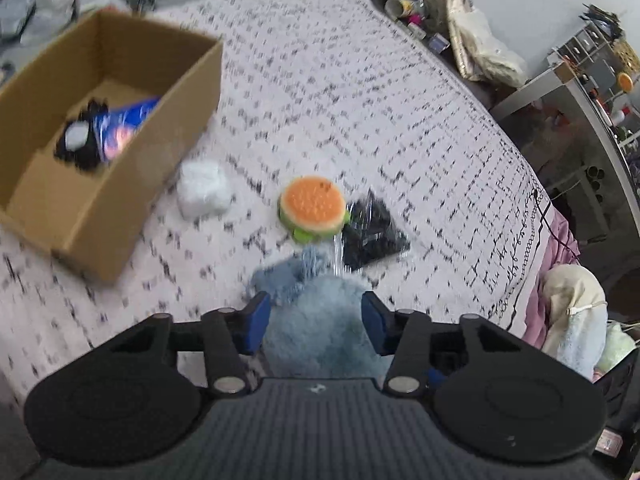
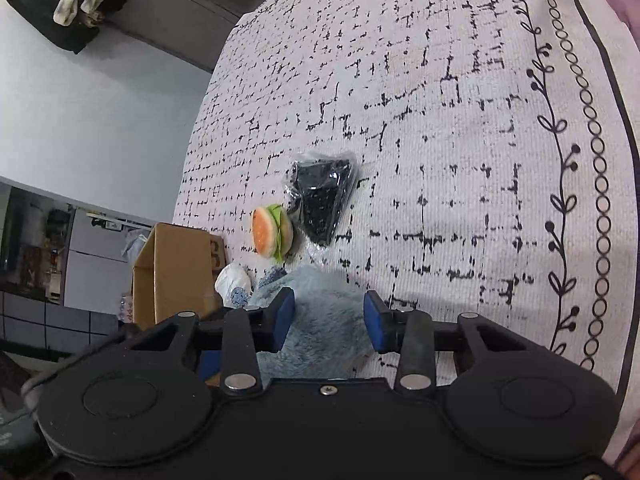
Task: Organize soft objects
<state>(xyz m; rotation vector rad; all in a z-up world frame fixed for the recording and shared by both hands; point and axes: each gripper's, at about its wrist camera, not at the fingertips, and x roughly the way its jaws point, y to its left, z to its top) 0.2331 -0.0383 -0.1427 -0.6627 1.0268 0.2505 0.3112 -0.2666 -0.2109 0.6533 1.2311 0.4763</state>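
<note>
A fluffy light-blue soft item (image 1: 320, 320) lies on the patterned bedspread (image 1: 360, 100). My left gripper (image 1: 316, 320) is open with its blue pads on either side of it. My right gripper (image 2: 326, 322) is also open around the same blue item (image 2: 320, 312). Beyond it lie a plush hamburger (image 1: 312, 208) (image 2: 272, 236), a black item in a clear bag (image 1: 372, 228) (image 2: 324, 200) and a white soft bundle (image 1: 204, 194) (image 2: 234, 280). An open cardboard box (image 1: 120, 160) (image 2: 172, 272) at the left holds a black item (image 1: 78, 144) and a blue packet (image 1: 124, 124).
The bed's edge runs along the right in the left wrist view, with a pink sheet (image 1: 556, 272) and towels (image 1: 576, 312) beside it. A cluttered shelf (image 1: 592, 80) and bags (image 1: 480, 40) stand beyond. Dark furniture (image 2: 160, 12) and clothes (image 2: 68, 0) lie past the bed's far end.
</note>
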